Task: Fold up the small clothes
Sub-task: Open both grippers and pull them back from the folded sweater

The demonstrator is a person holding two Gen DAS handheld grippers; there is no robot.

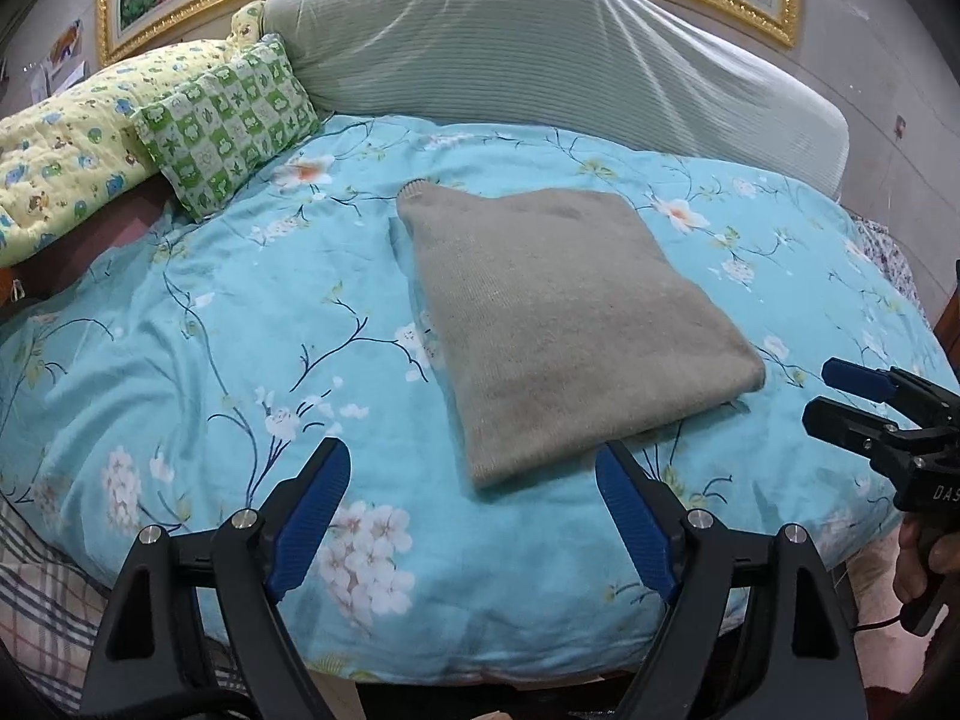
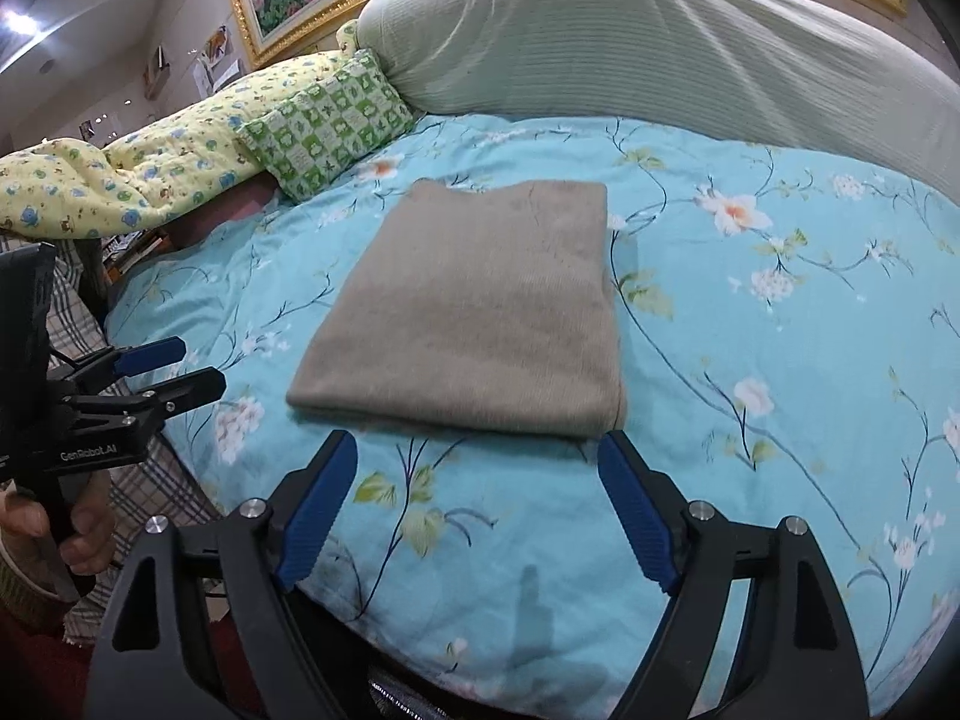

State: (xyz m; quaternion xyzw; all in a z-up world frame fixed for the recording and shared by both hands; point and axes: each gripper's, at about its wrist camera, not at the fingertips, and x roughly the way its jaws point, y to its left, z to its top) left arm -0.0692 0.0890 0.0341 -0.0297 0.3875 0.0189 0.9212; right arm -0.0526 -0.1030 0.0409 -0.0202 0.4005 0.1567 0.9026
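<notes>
Both wrist cams face bed, share sweater.

Even, soft indoor light; a bright ceiling lamp flares at upper left. Fisheye bending darkens the corners, and a faint shadow falls on the turquoise floral quilt.

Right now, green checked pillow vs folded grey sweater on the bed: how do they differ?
The green checked pillow is patterned; the grey sweater is plain. The pillow is plump and leans on the yellow quilt at the bed's far left; the sweater lies flat, folded into a rectangle mid-bed, in front of both open grippers (left, right). Shared: both rest on the blue floral cover, untouched.
</notes>
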